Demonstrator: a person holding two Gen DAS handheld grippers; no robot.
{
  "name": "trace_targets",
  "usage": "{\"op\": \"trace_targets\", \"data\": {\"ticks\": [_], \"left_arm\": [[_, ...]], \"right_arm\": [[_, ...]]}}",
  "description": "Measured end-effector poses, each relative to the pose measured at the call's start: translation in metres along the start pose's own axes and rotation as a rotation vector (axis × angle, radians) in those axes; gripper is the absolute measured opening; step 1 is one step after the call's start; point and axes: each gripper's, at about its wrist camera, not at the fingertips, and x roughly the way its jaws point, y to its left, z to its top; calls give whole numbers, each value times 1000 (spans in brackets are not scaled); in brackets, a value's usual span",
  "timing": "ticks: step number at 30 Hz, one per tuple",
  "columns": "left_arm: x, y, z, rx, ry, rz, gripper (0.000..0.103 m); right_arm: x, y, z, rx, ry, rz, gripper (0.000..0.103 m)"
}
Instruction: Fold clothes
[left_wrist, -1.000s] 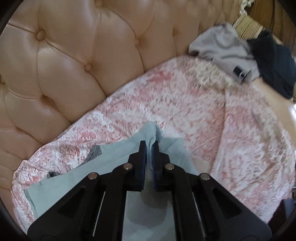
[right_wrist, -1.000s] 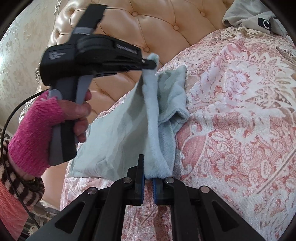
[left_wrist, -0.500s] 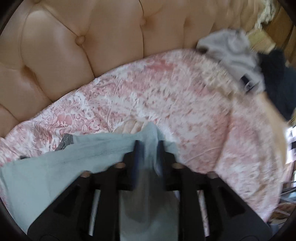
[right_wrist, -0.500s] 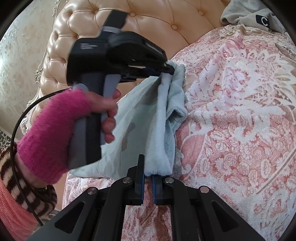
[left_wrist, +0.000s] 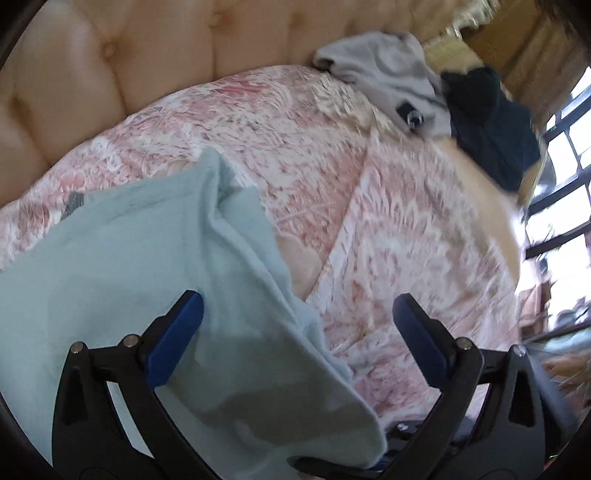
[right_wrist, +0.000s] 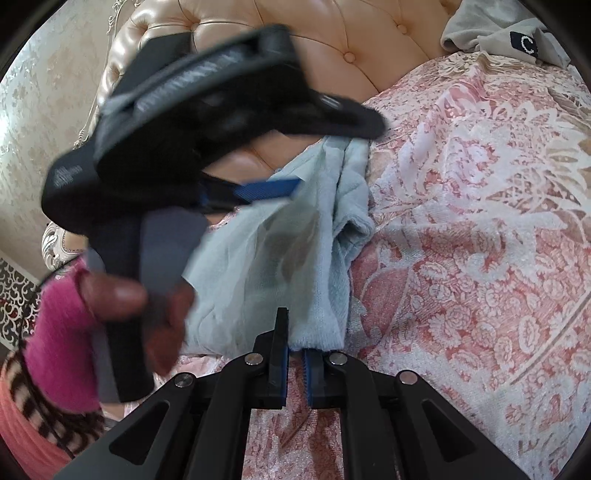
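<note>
**Left gripper letting go of a pale blue garment while the right one holds its edge**

The left gripper (left_wrist: 297, 314) points steeply down over the bed, its jaws opening wide. The pale blue garment (left_wrist: 155, 266) lies beneath and partly between them, but the blue pads (left_wrist: 173, 341) do not press on it. In the right wrist view, a hand (right_wrist: 122, 295) in a pink knitted cuff holds this gripper's handle, just left of the cloth.

The right gripper (right_wrist: 294, 365) sits lower, tilted gently downward, its jaws pinched on the garment's near edge.

The garment lies bunched on a pink floral bedspread (left_wrist: 406, 221), against a tufted peach headboard (left_wrist: 110, 74). A grey garment (left_wrist: 384, 77) and a dark one (left_wrist: 491, 122) lie well apart, at the far corner.

To do this fold well, it seems wise to lift the left gripper clear without snagging the released layer. The right should probably keep its pinch firm so the edge stays put, after which the cloth can be smoothed flat.
</note>
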Motion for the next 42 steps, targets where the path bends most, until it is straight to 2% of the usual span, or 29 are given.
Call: {"op": "trace_targets", "data": {"ticks": [2,6,8,9,10,11,13,15,17,19,21,23,28,31,32,33,35,37,39,40,41,42], "left_arm": [[-13,-10,-3,24,-28,-33,101],[-41,-14,2,28,-126,-9,101],[-34,-6,8,-5,-97,-40,101],[-27,-3,9,-9,-75,-23,101],[-19,1,11,-12,-54,5,101],[-11,6,12,-14,-41,75,101],[-11,21,19,-43,-67,176,101],[-26,39,20,-121,-127,137,101],[-46,50,13,-151,-194,162,101],[-58,59,6,-134,-221,307,101],[-61,68,-3,-96,-198,468,101],[-62,75,-13,-78,-173,512,101],[-39,76,-29,-34,-58,514,102],[-38,79,-35,-65,-81,499,103],[-40,80,-38,-75,-93,501,103],[-47,78,-41,-78,-120,528,102],[-64,65,-48,-31,-189,538,102],[-66,54,-51,24,-197,538,102],[-54,52,-50,57,-154,567,102],[-49,57,-50,46,-136,575,102],[-45,62,-50,35,-119,582,103],[-42,67,-51,21,-106,587,103]], "right_arm": [[-1,0,-1,0,0,0,7],[-1,0,-1,1,-4,5,7],[-4,0,-2,5,-12,9,7],[-7,0,-3,8,-23,10,7],[-10,0,-4,11,-39,11,10],[-13,0,-5,15,-50,11,10],[-18,0,-7,19,-68,8,10],[-27,4,-10,9,-104,8,10],[-39,10,-12,-16,-150,-4,10],[-46,22,-4,-75,-171,-60,10],[-51,34,5,-137,-183,-119,10],[-43,41,28,-209,-170,-181,11],[-30,5,17,-92,68,-167,11],[-33,-11,-2,-42,118,-173,12],[-38,-18,-4,9,105,-155,12],[-48,-20,-5,32,69,-182,12],[-65,-9,-4,-27,-5,-269,12],[-73,9,9,-126,-68,-307,12],[-62,24,34,-208,-90,-314,26],[-52,31,47,-244,-89,-314,44],[-39,36,61,-274,-81,-307,54],[-23,36,73,-296,-55,-301,54]]}}
